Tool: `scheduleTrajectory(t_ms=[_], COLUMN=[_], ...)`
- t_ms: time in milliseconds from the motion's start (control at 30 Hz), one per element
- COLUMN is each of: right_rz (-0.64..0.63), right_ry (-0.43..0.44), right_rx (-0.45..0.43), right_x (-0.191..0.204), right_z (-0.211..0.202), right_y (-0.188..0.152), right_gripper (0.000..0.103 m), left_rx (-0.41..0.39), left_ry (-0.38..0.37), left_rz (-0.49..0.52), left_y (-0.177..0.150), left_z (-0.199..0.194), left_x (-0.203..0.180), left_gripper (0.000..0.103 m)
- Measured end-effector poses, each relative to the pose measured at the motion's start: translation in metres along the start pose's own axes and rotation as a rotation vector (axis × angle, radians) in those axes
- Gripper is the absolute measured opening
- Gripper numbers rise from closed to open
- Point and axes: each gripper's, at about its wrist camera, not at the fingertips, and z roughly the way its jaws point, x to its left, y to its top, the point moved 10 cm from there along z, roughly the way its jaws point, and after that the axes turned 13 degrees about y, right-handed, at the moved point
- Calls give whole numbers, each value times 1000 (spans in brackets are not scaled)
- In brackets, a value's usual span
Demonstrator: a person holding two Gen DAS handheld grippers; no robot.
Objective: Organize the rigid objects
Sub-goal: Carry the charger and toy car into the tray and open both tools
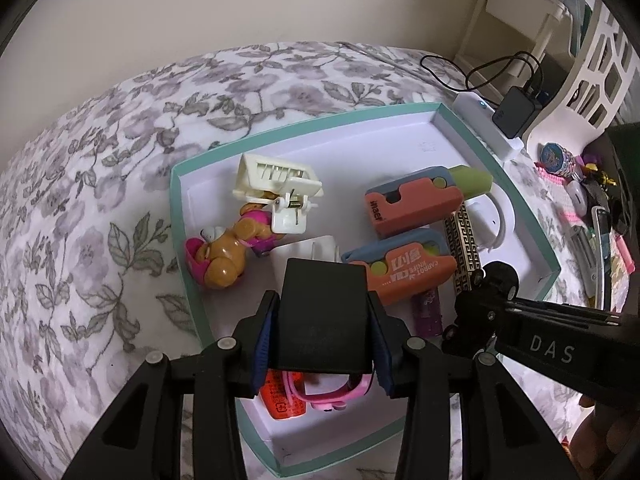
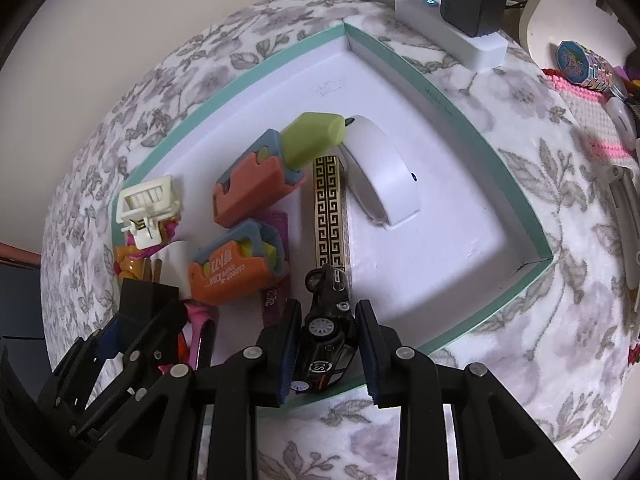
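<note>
Left wrist view: the left gripper [image 1: 322, 332] has its blue-padded fingers [image 1: 262, 344] clamped on a matte black block [image 1: 322, 316] with flat faces and squared edges, hanging over the near part of a shallow teal-rimmed cardboard box [image 1: 182, 216]. The box's smooth white floor carries a glossy plastic puppy figure [image 1: 228, 252] by its left wall, a ribbed cream clip [image 1: 276, 188], two orange-and-blue carrot knife toys [image 1: 412, 204], and a gold rod with a black key pattern [image 1: 466, 248]. An orange item and a pink watch show only partly under the block. The box rests on a fuzzy floral blanket [image 1: 100, 160].

Right wrist view: the right gripper [image 2: 328, 348] pinches a shiny black toy car [image 2: 326, 340] between narrowly set pads, nose toward the rod, above the box's near edge. A smooth white curved piece [image 2: 384, 176] lies mid-box. The left gripper with its block is cut off at the lower left.
</note>
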Motion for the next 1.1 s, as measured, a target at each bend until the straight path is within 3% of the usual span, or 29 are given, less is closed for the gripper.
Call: scheduleTrajectory(t_ms=[133,200,600,733,800,933,1033,1100], right_rz=[-16,-23,-69,-108,-133,-194,-235,-261], right_ry=[-14,-23,-43,-46,-46,-53,-57,-60], right_rx=[-11,-23,-70,-87,-96,-125,-142,-156], right_x=[3,3,15,22,28,40,47,52], right_z=[-3,-8,-18,-22,-23,-26,-28,-29], right_y=[2,4,13,15,16,19,20,21], right_gripper=[34,42,44,50,62,69,77,86], left_rx=[-8,-12,-27,4,14,19,12,1], left_ry=[-31,-47,-80,-55,-35,42,105,143], left_rz=[-26,-38,-155,-234,-275,-323,-333,-325], left_y=[4,7,17,15,14,11,10,11], left_z=[-6,-10,-23,-16,-12,-6,-3,-4], left_x=[0,0,21,43,55,80,96,105], left_gripper=[57,60,62,63,78,83,93,94])
